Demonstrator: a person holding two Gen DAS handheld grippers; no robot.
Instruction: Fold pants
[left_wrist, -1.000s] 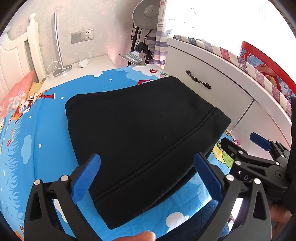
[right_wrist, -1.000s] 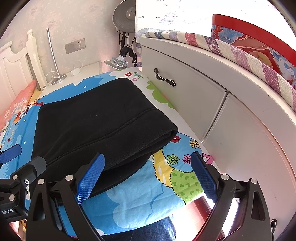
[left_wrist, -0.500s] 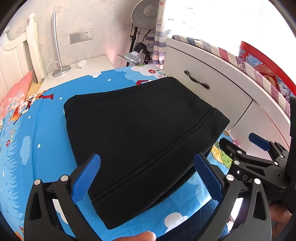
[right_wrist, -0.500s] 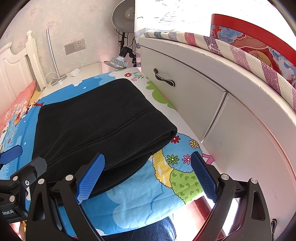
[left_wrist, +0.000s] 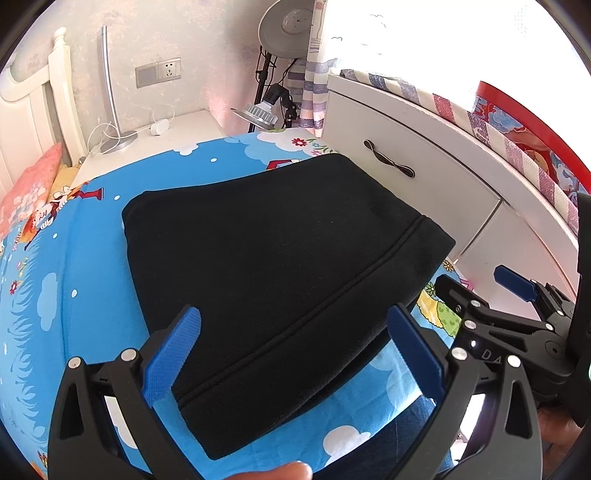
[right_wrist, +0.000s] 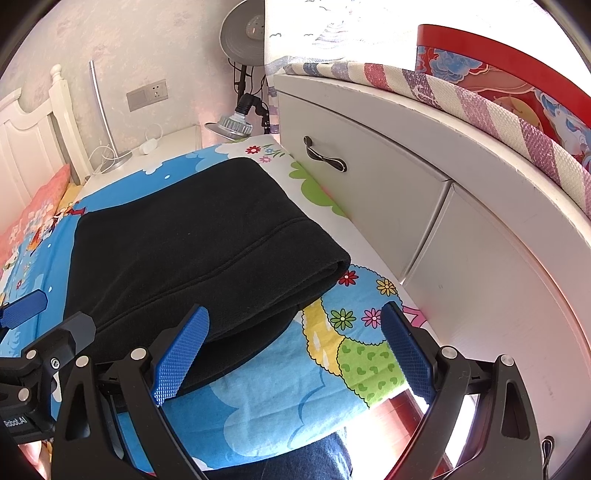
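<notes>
1. You had one pair of black pants (left_wrist: 280, 254), folded into a single stack on one cartoon-print bedsheet (left_wrist: 62, 306).
2. You held two grippers: the left gripper (left_wrist: 293, 354) and the right gripper (right_wrist: 295, 350), each with two blue pads, all four spread apart and empty.
3. You faced one white cabinet (right_wrist: 373, 192) showing one dark handle (right_wrist: 324, 158).
4. You had one pink pillow (left_wrist: 29, 192), one wall socket plate (left_wrist: 158, 72) and two lamps in view.
</notes>
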